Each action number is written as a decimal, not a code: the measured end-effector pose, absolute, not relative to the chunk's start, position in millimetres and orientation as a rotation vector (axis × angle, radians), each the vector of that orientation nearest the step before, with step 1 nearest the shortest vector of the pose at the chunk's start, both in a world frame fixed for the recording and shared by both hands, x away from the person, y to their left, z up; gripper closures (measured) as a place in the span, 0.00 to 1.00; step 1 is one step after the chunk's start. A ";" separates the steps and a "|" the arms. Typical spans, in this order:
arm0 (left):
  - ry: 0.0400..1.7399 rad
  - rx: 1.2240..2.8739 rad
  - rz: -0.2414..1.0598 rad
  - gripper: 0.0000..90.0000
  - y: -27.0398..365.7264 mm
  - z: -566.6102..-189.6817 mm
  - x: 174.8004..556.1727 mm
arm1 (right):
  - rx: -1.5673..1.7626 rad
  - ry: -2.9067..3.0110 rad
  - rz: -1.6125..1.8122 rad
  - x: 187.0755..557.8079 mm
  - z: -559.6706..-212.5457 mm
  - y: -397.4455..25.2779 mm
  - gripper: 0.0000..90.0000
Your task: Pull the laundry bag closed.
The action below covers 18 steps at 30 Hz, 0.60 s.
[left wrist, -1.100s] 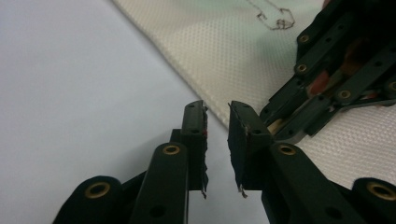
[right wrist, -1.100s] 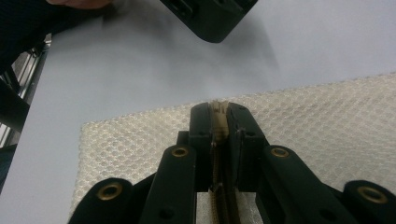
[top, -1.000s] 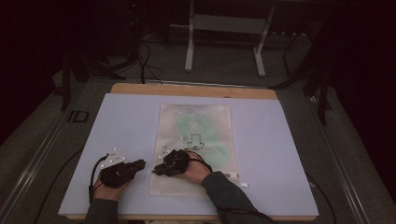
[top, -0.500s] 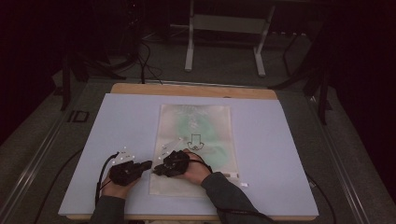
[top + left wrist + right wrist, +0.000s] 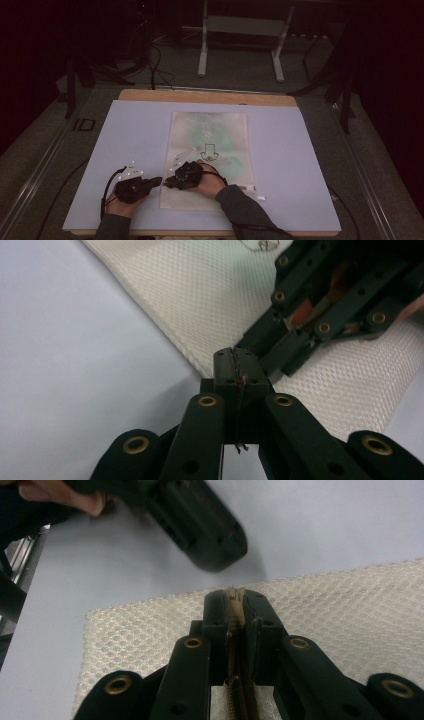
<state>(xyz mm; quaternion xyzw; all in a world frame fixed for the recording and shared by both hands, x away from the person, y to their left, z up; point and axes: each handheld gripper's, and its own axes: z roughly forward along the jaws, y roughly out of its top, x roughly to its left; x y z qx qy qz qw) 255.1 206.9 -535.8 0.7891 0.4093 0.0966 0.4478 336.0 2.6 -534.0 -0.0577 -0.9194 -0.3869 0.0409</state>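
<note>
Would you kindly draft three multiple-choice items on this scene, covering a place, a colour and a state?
1. Where does the mesh pouch lie?
A. mid-table on the sheet
B. on the floor
C. on the far stand

2. What colour is the sheet under it?
A. red
B. pale lilac-grey
C. black

3. How are the right gripper fingers?
A. wide open
B. shut on the pouch's zipper
C. shut on nothing

Key: A, the high view shows it centred; B, the sheet looks pale; B, tan zipper tape sits between the closed fingers.
</note>
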 end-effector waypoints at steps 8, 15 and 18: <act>1.049 1.931 0.200 0.99 207.3 -539.5 253.4 | -0.179 -2.808 -1.190 336.4 -534.4 2.5 0.91; 1.062 1.948 0.198 0.99 203.6 -542.0 254.1 | -0.170 -2.812 -1.184 336.9 -534.2 2.6 0.91; 1.076 1.941 0.192 0.99 204.6 -542.6 254.9 | -0.171 -2.809 -1.180 336.9 -534.0 2.7 0.91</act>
